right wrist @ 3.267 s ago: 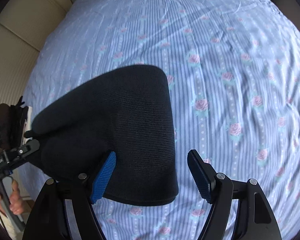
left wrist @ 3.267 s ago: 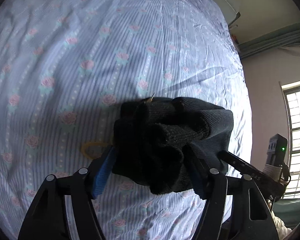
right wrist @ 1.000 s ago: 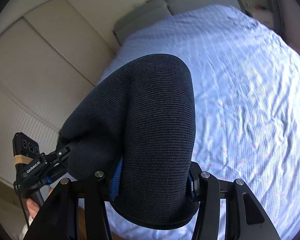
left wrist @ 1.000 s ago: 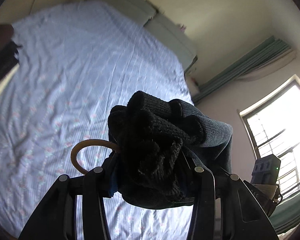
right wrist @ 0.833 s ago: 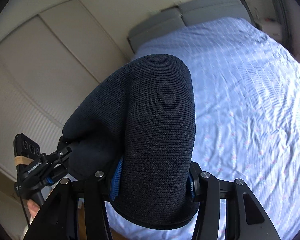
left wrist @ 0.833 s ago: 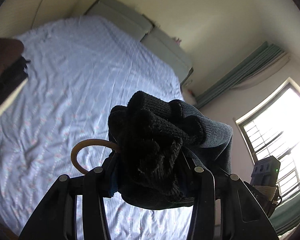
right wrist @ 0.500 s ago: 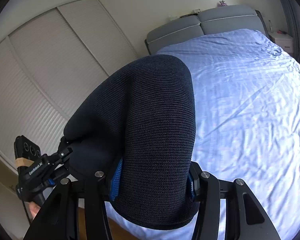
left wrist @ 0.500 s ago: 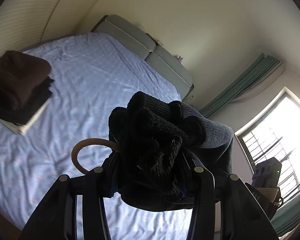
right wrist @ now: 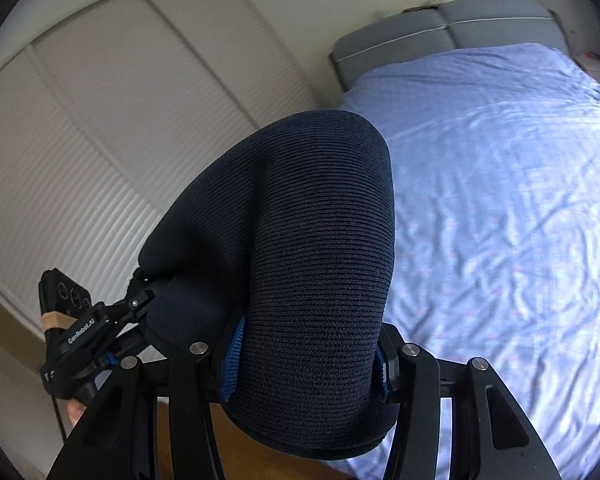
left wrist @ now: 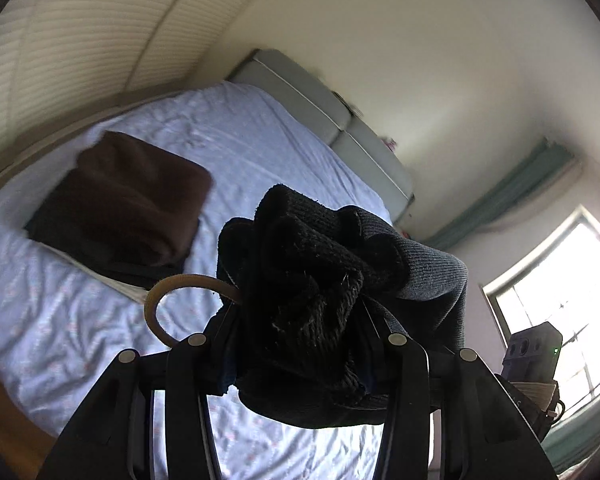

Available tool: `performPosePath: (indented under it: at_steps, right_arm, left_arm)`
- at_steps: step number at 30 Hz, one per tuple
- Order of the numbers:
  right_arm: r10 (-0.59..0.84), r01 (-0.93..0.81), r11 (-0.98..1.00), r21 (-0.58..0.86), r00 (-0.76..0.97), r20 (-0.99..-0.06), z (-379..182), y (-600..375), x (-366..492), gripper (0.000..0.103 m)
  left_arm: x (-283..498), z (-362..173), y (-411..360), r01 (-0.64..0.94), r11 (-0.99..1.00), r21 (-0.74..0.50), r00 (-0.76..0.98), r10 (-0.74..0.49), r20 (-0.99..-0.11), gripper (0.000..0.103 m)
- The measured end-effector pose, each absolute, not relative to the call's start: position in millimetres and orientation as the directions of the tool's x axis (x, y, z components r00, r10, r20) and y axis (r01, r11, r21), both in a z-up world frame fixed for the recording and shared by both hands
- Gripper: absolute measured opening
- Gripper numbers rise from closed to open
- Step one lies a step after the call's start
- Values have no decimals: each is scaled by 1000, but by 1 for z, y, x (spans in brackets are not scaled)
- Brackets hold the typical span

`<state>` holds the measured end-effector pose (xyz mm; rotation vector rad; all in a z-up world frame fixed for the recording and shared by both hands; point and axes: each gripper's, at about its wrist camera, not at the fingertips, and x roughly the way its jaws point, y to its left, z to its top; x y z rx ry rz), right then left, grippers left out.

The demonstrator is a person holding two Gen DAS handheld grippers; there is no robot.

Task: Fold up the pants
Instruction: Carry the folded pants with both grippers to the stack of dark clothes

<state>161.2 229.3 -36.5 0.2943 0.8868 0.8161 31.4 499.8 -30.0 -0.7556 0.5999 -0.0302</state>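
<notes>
The folded dark knit pants (left wrist: 316,292) are held in the air between both grippers, above the bed's near edge. My left gripper (left wrist: 296,344) is shut on the bundle's bunched end, with a tan elastic loop (left wrist: 168,300) sticking out to its left. My right gripper (right wrist: 304,356) is shut on the smooth rounded fold of the pants (right wrist: 312,240). The left gripper also shows at the lower left of the right wrist view (right wrist: 100,328). The fingertips are hidden by the fabric.
A stack of folded brown and dark clothes (left wrist: 120,208) lies on the left part of the blue flowered bed (left wrist: 260,140). The grey headboard (right wrist: 452,28) stands at the far end. White louvred wardrobe doors (right wrist: 100,120) are on the left, a window (left wrist: 560,280) on the right.
Both grippers closed on the pants and lifted the bundle off the bed. The views tilted up and swung left, bringing the stack of folded clothes closer into view.
</notes>
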Motion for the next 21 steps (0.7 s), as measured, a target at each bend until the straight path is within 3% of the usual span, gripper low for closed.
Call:
performPosePath:
  at_steps: [8, 21]
  right_arm:
    - [768, -549, 623, 557, 292, -571, -43, 288, 169, 52]
    - [744, -482, 663, 573, 335, -578, -58, 410, 201, 52]
  left_arm:
    - [19, -32, 564, -258, 710, -656, 846, -162, -508, 44]
    - [95, -43, 702, -189, 740, -646, 822, -242, -517, 44]
